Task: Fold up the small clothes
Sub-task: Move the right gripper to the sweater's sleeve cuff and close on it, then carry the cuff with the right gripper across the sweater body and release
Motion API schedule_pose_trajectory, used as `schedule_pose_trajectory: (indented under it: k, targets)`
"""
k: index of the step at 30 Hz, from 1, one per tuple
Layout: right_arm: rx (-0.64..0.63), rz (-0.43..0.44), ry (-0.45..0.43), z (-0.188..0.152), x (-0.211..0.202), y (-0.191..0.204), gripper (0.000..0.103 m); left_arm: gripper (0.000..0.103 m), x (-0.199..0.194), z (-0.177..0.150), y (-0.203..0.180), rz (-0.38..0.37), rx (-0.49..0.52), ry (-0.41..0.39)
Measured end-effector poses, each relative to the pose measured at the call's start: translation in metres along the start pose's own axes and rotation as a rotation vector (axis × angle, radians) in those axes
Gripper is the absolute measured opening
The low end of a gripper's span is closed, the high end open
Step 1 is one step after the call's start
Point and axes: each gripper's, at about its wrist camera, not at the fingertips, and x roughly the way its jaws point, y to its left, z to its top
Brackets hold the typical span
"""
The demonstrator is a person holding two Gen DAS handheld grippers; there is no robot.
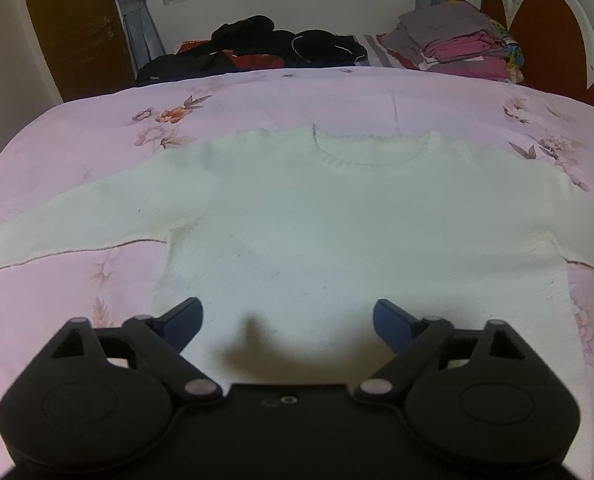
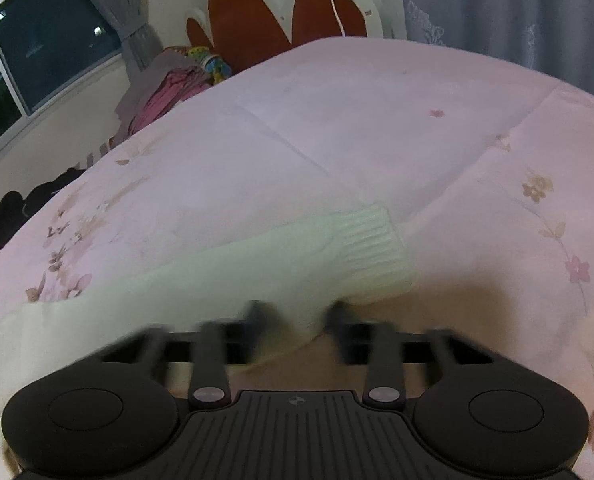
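The left gripper (image 1: 287, 320) is hovering low over the bottom hem of the cream knit sweater (image 1: 317, 208), jaws spread wide with nothing in them. The right gripper (image 2: 299, 316), blurry, is pinching narrow on the sweater's sleeve just short of its ribbed cuff (image 2: 371, 240). The sweater is lying flat, sleeves out, mid pink floral quilt (image 1: 77, 140). No readable writing anywhere.
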Motion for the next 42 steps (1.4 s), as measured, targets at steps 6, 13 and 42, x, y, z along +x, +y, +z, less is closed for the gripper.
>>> schedule_pose_trajectory:
  k: [6, 13, 42]
  targets:
    - [-0.037, 0.021, -0.053, 0.005, -0.007, 0.016, 0.006, 0.085, -0.003, 0.000, 0.010, -0.014, -0.028, 0.006]
    - [-0.219, 0.164, -0.168, 0.004, -0.053, 0.083, 0.006, 0.085, -0.013, -0.001, 0.027, -0.023, -0.052, -0.015]
    - [-0.545, 0.494, 0.008, -0.204, -0.112, 0.386, 0.071, 0.090, 0.005, 0.007, 0.153, -0.230, -0.082, -0.048]
